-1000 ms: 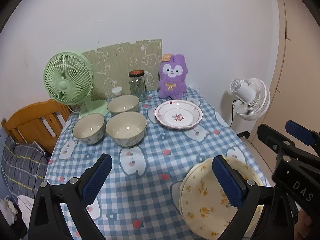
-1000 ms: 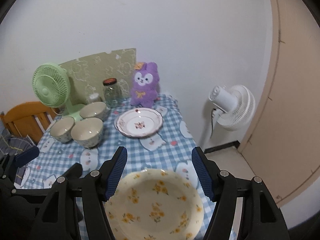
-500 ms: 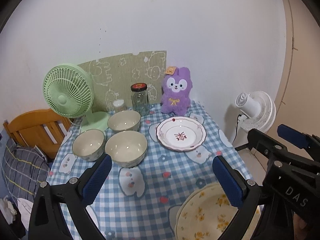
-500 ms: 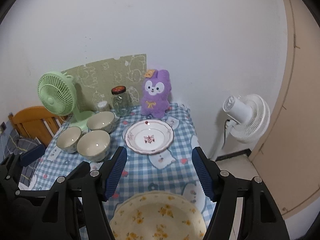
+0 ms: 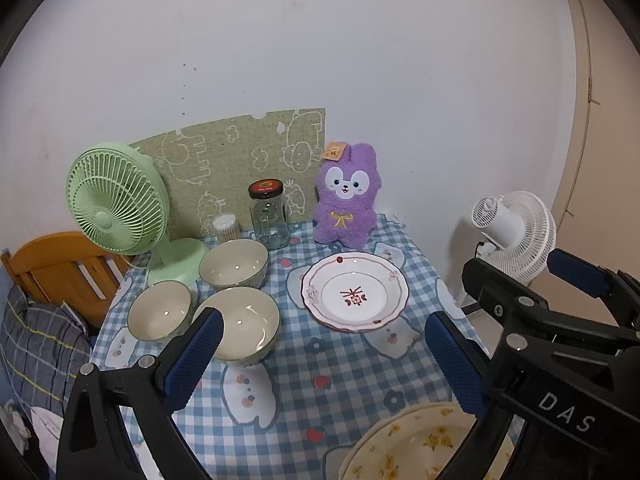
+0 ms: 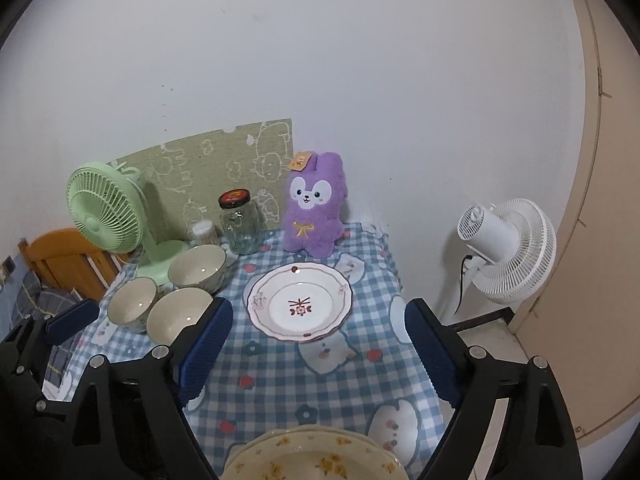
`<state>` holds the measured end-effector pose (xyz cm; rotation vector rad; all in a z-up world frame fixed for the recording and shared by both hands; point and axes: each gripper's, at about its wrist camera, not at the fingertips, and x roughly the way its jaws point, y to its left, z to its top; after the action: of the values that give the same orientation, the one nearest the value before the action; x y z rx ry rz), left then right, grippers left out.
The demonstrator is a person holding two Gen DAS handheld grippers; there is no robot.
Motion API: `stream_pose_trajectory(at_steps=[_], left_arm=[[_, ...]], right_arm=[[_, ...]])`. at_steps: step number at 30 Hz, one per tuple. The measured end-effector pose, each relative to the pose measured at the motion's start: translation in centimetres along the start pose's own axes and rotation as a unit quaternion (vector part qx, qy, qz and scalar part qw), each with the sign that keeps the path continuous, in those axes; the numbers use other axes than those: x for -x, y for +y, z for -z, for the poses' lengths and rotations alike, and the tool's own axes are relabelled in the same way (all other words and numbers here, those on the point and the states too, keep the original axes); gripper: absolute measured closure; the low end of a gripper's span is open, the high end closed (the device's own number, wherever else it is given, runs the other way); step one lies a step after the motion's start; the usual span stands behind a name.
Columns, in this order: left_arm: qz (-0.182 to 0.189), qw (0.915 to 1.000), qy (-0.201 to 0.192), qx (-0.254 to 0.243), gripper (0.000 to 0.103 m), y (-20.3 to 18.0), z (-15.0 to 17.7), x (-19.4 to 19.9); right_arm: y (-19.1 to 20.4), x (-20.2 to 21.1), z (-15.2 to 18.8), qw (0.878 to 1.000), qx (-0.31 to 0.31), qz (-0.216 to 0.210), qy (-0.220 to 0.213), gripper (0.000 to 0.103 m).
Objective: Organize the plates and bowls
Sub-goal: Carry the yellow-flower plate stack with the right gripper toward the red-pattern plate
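Note:
Three cream bowls stand in a cluster at the table's left: a small one (image 5: pixel 160 311), a far one (image 5: pixel 233 264) and a near large one (image 5: pixel 239 324). A white plate with a red flower (image 5: pixel 354 292) lies mid-table, also in the right wrist view (image 6: pixel 300 300). A yellow-flowered cream plate stack (image 5: pixel 420 446) sits at the near edge, also in the right wrist view (image 6: pixel 312 458). My left gripper (image 5: pixel 320 360) is open and empty above the near table. My right gripper (image 6: pixel 318 350) is open and empty above the yellow plates.
A green fan (image 5: pixel 116 208), a glass jar (image 5: pixel 269 214), a cotton-swab box (image 5: pixel 226 229) and a purple plush (image 5: pixel 346 196) line the back by the wall. A white floor fan (image 5: pixel 516 232) stands right of the table. A wooden chair (image 5: pixel 60 264) is at left.
Both grippers have pulled back and up from the table. The yellow plates have slid toward the bottom of both views. Both grippers stay open.

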<state>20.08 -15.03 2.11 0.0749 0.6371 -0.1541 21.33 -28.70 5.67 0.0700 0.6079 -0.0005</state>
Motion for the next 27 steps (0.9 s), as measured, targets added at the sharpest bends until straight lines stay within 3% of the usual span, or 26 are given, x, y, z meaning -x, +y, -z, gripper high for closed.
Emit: stream_pose_trajectory(at_steps=[19, 27], left_arm=[[-0.006, 0.9999, 0.001, 0.015, 0.003, 0.5, -3.1, -6.7], [-0.013, 0.9994, 0.025, 0.019, 0.011, 0.6, -3.8, -11.2]], right_arm=[[-0.6, -7.2, -3.1, 1.0, 0.0, 0.012, 0.018, 0.013], [-0.6, -11.2, -3.6, 0.999, 0.01, 0.023, 0.036, 0.013]])
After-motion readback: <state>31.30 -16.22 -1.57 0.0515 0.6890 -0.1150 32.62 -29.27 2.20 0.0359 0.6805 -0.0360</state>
